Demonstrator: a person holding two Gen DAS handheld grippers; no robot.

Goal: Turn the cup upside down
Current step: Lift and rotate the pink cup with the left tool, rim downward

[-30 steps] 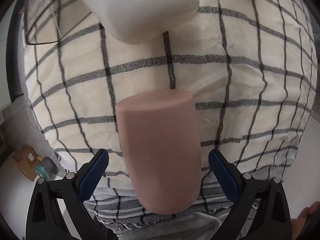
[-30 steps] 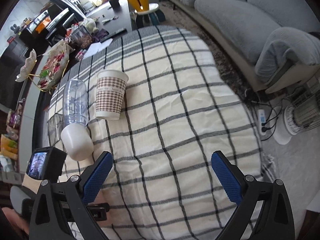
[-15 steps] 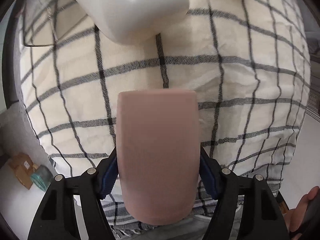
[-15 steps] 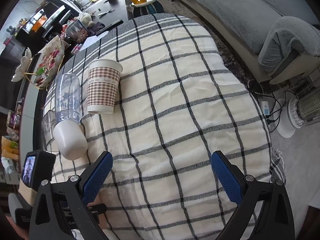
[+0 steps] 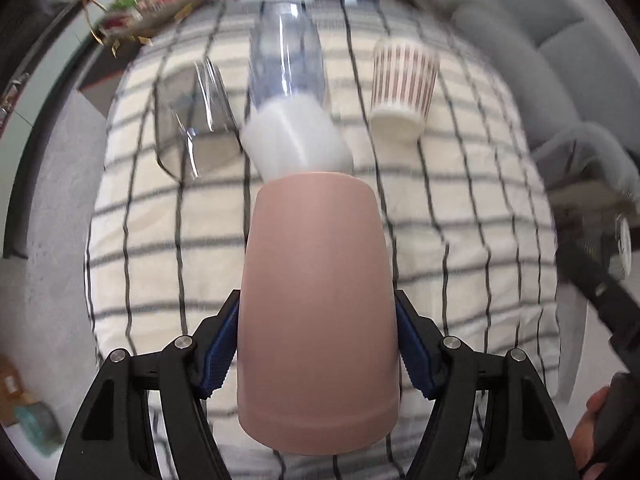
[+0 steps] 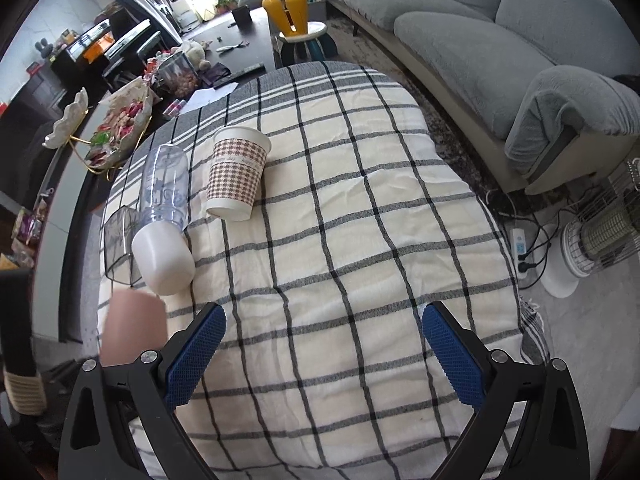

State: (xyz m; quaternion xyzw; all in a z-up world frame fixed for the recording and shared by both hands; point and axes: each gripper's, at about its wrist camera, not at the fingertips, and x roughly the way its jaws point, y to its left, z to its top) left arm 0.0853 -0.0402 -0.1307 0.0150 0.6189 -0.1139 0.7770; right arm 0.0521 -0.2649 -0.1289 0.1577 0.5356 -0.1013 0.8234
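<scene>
A plain pink cup (image 5: 318,312) fills the middle of the left wrist view. My left gripper (image 5: 318,352) is shut on it, the blue pads pressed to both sides, and holds it above the checked tablecloth (image 5: 460,240). The cup also shows blurred at the left edge of the right wrist view (image 6: 132,328). My right gripper (image 6: 320,356) is open and empty above the near part of the cloth (image 6: 360,240).
A clear bottle with a white cap (image 6: 162,220), a houndstooth paper cup (image 6: 238,178) and a clear glass container (image 6: 116,240) sit at the table's far left. A grey sofa (image 6: 500,52) and a heater (image 6: 600,236) stand to the right.
My left gripper closed on the pink cup and has lifted and tilted it, so the view now looks across the table. The right gripper has drawn back a little, still open.
</scene>
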